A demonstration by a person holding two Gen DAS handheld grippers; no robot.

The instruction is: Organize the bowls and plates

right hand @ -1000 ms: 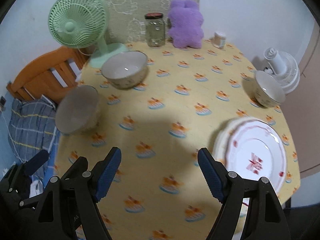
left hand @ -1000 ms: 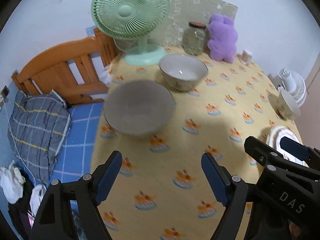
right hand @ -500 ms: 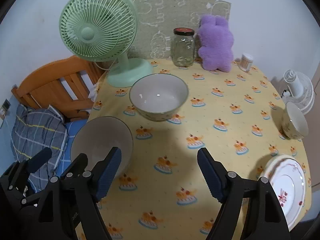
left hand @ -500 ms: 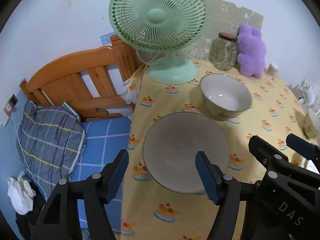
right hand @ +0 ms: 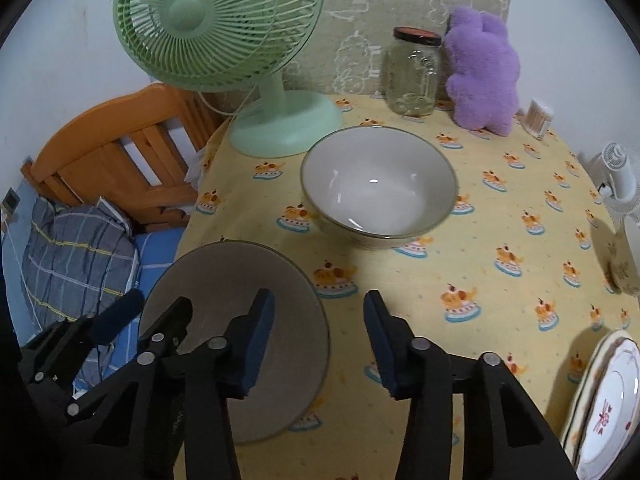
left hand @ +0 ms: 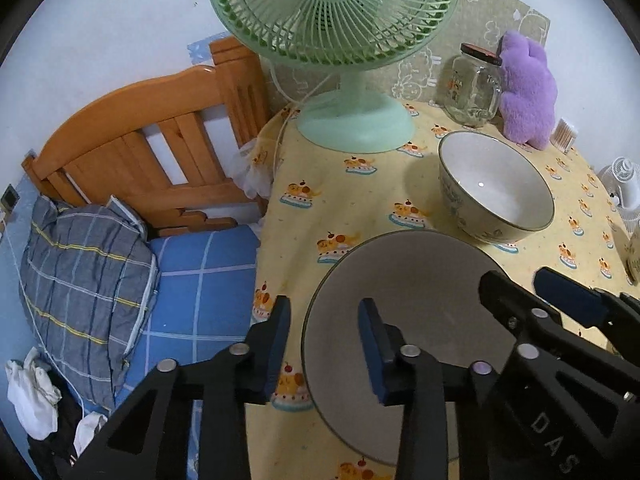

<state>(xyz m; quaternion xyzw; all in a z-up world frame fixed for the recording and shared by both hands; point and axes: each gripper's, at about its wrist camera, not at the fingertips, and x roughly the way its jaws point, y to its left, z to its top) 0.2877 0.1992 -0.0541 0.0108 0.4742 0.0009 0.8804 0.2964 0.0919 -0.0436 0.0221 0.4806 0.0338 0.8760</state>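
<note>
Left wrist view: my left gripper [left hand: 325, 340] sits low centre, its fingers astride the left rim of the near bowl [left hand: 420, 292], one pad outside, one inside. The jaws have just been closing w/ that rim between them; the pads look a touch clear of the wall, though the fisheye makes that hard to call, so I read it as not clamped. The second bowl [left hand: 496, 188] stands upright at mid right, apart from the near one, on the yellow tablecloth [left hand: 340, 200]. The green fan [left hand: 352, 40] fills the top centre, w/ the glass jar [left hand: 474, 84] and purple plush [left hand: 526, 88] at upper right, and the wooden headboard [left hand: 152, 148] at mid left. The right gripper [left hand: 520, 304] enters at lower right, over the bowl's right rim. Right wrist view: the right gripper [right hand: 320, 332] is at bottom centre, fingers apart and also just closing, the near bowl's [right hand: 224, 280] right rim between them, no pad plainly pressing. The left gripper [right hand: 144, 308] is at lower left. The second bowl [right hand: 378, 186] is centre frame, a small bowl [right hand: 626, 264] at the right edge, stacked plates [right hand: 604, 392] at lower right.
</note>
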